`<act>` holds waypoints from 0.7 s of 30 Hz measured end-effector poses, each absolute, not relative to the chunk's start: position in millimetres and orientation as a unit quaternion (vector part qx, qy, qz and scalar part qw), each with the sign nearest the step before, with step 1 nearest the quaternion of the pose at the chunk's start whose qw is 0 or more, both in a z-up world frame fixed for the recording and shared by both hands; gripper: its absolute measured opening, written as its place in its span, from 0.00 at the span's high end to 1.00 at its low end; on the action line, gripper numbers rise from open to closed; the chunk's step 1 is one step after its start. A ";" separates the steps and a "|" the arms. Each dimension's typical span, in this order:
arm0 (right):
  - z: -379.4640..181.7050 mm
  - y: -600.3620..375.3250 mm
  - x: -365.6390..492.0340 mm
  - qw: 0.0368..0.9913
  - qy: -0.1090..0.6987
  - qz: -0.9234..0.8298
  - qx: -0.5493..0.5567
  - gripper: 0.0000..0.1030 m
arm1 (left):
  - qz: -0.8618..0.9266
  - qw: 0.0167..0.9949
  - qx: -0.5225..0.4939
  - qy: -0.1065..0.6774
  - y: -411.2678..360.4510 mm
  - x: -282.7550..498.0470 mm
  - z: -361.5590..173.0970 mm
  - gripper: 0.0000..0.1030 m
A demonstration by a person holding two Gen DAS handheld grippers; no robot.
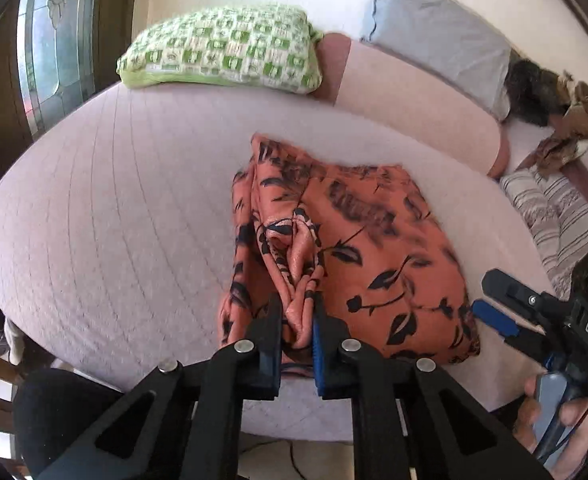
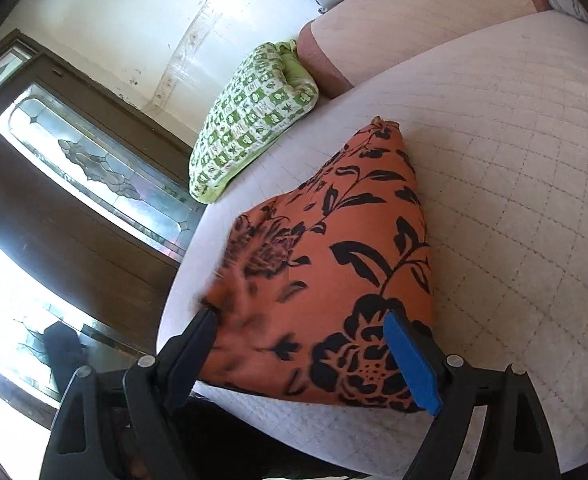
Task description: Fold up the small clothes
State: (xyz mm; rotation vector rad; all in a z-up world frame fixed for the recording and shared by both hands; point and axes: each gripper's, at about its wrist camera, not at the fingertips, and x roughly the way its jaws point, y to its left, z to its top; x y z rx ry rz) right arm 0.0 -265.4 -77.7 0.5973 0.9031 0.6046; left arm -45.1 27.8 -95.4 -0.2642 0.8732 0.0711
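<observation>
An orange garment (image 1: 357,248) with a black flower print lies folded on the pale quilted bed (image 1: 114,220). My left gripper (image 1: 297,312) is shut on a bunched fold at the garment's near left edge. The right gripper (image 1: 489,300) shows at the right edge of the left wrist view, held by a hand, just off the garment's near right corner. In the right wrist view the right gripper (image 2: 301,320) stands open, its fingers wide apart over the near edge of the garment (image 2: 333,272), with the blue pad (image 2: 411,364) on the right finger. Nothing is pinched between them.
A green and white checked pillow (image 1: 222,48) lies at the back left of the bed, a grey pillow (image 1: 441,28) at the back right. Striped cloth (image 1: 549,212) and brown fabric (image 1: 573,120) lie to the right. A dark wooden door with patterned glass (image 2: 94,168) stands beyond the bed's edge.
</observation>
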 end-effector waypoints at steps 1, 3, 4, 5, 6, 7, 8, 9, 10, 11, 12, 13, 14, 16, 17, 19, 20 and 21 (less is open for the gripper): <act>-82.6 -265.8 1.1 0.810 0.429 0.282 0.282 0.15 | 0.047 0.884 -0.134 0.445 35.0 -40.6 -112.0 0.88; -88.9 -265.3 3.8 0.803 0.438 0.281 0.291 0.15 | 0.060 0.860 -0.171 0.477 51.2 -37.8 -142.6 0.87; -89.6 -265.7 5.0 0.801 0.442 0.282 0.290 0.15 | 0.059 0.863 -0.173 0.471 52.5 -40.4 -141.4 0.87; -89.0 -266.7 5.2 0.802 0.440 0.282 0.287 0.15 | 0.061 0.869 -0.159 0.465 49.0 -41.8 -135.7 0.87; -88.6 -268.3 5.6 0.805 0.438 0.281 0.285 0.15 | 0.061 0.873 -0.150 0.460 46.8 -43.5 -131.3 0.87; -89.7 -269.8 6.9 0.805 0.438 0.277 0.288 0.15 | 0.061 0.874 -0.148 0.458 45.9 -43.9 -129.1 0.87; -91.9 -270.6 8.8 0.800 0.442 0.278 0.295 0.15 | 0.063 0.876 -0.151 0.454 47.4 -45.8 -126.8 0.87; -92.7 -271.2 9.2 0.798 0.443 0.278 0.299 0.15 | 0.063 0.877 -0.152 0.451 48.9 -47.9 -124.4 0.87; -92.4 -271.0 9.3 0.799 0.442 0.279 0.297 0.15 | 0.062 0.878 -0.150 0.450 49.7 -48.7 -124.1 0.87; -92.0 -270.0 9.3 0.801 0.440 0.280 0.293 0.15 | 0.062 0.877 -0.150 0.453 51.9 -48.6 -127.4 0.87; -92.8 -267.5 9.9 0.801 0.442 0.283 0.288 0.15 | 0.064 0.873 -0.157 0.457 55.3 -46.1 -132.8 0.87; -93.9 -265.7 10.2 0.801 0.445 0.284 0.283 0.15 | 0.065 0.867 -0.172 0.463 60.0 -46.2 -137.8 0.87; -95.0 -263.3 10.2 0.801 0.450 0.283 0.277 0.15 | 0.064 0.865 -0.179 0.465 61.5 -43.8 -139.1 0.86; -94.8 -261.8 8.8 0.804 0.449 0.282 0.270 0.15 | 0.054 0.858 -0.171 0.481 61.0 -40.8 -138.6 0.82; -95.5 -261.4 9.7 0.803 0.451 0.282 0.269 0.15 | 0.053 0.856 -0.182 0.481 64.8 -40.8 -132.6 0.76; -97.0 -262.4 11.1 0.801 0.453 0.282 0.272 0.15 | 0.052 0.858 -0.195 0.473 70.6 -37.8 -118.3 0.69; -97.8 -262.7 11.6 0.801 0.454 0.282 0.272 0.15 | 0.048 0.867 -0.197 0.454 75.6 -39.0 -104.1 0.64; -98.3 -262.3 12.3 0.800 0.455 0.280 0.273 0.15 | 0.049 0.878 -0.190 0.437 78.4 -37.6 -93.0 0.59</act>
